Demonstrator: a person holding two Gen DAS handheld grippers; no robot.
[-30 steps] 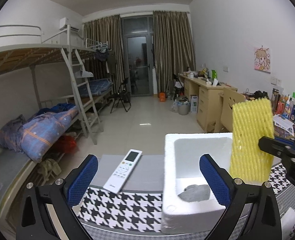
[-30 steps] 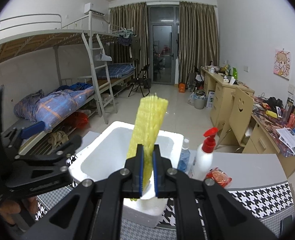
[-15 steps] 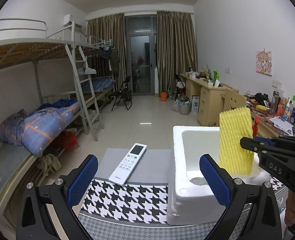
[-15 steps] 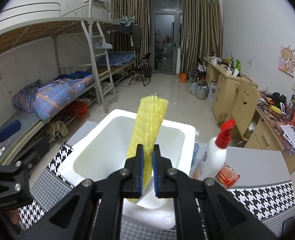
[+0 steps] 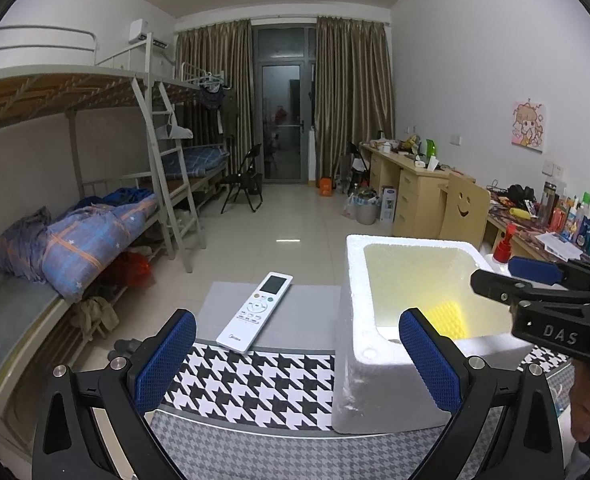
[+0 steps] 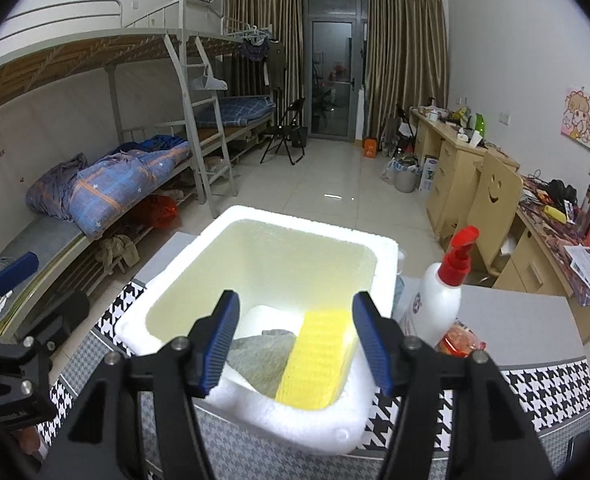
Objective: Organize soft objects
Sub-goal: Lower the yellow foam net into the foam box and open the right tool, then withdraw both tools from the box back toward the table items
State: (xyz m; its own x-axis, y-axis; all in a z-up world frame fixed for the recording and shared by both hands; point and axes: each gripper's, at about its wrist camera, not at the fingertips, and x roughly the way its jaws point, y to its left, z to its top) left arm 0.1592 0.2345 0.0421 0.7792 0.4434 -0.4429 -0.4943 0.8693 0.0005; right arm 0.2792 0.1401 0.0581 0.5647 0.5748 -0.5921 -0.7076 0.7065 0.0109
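A: Dorm room is showing behind, bunk beds at 9 o'clock, desks at 3 o'clock. Nearest is sitting the table [image 6: 527, 320] with houndstooth cloth, carrying the white foam box [image 6: 231, 232] at centre.

B: Noting contents. Yellow foam net [image 6: 315, 356] is lying inside the box, leaning against its wall at 4 o'clock, partly over a grey cloth [image 6: 255, 356].

A: Grippers?

B: Right gripper [image 6: 295, 340] is hovering above the box mouth, jaws spread wide, gripping nothing. Left gripper [image 5: 291, 360] is hanging at the box's 9 o'clock side, jaws also wide apart and empty.

A: Change from half a second ago?

B: Then the right gripper was pinching the net upright over the box; now it has let go and the net is resting inside. Left gripper has barely shifted.

A: Progress?

B: Judging two soft items stowed. Remaining on the table: remote control [image 5: 255, 308] at 11 o'clock in the left view, pump bottle [image 6: 439, 300] and an orange packet [image 6: 461, 340] at 3 o'clock of the box. None looks plainly soft, so the sorting may be nearing its end.
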